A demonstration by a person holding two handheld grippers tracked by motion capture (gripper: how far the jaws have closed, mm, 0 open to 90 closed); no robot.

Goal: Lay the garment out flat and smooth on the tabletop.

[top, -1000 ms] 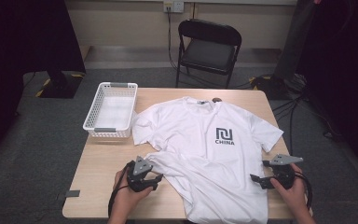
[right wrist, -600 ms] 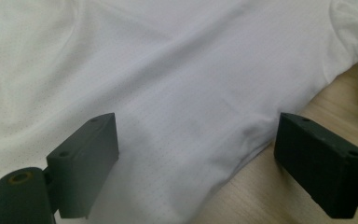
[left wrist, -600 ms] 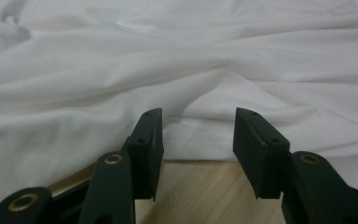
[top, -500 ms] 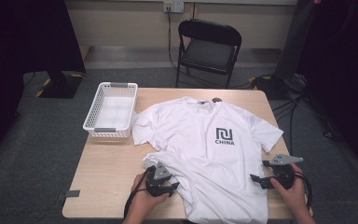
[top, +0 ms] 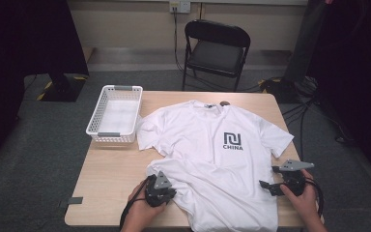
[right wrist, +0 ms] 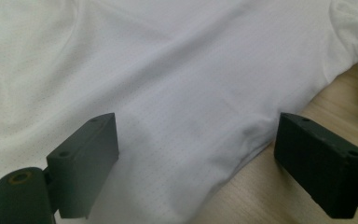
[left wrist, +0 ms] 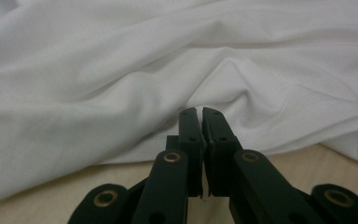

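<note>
Where jaws pinch, T-shirt (left wrist: 121,93) hem hidden, left gripper (left wrist: 200,114)

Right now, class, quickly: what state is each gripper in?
Left gripper: its jaws have just been closing and are shut, pinching the edge of the white cotton T-shirt.
Right gripper: open, with the shirt's edge between its jaws, unclamped.

White basket (top: 115,115) on the table's (top: 106,174) far left corner (black folding chair (top: 216,50) beyond).
</note>
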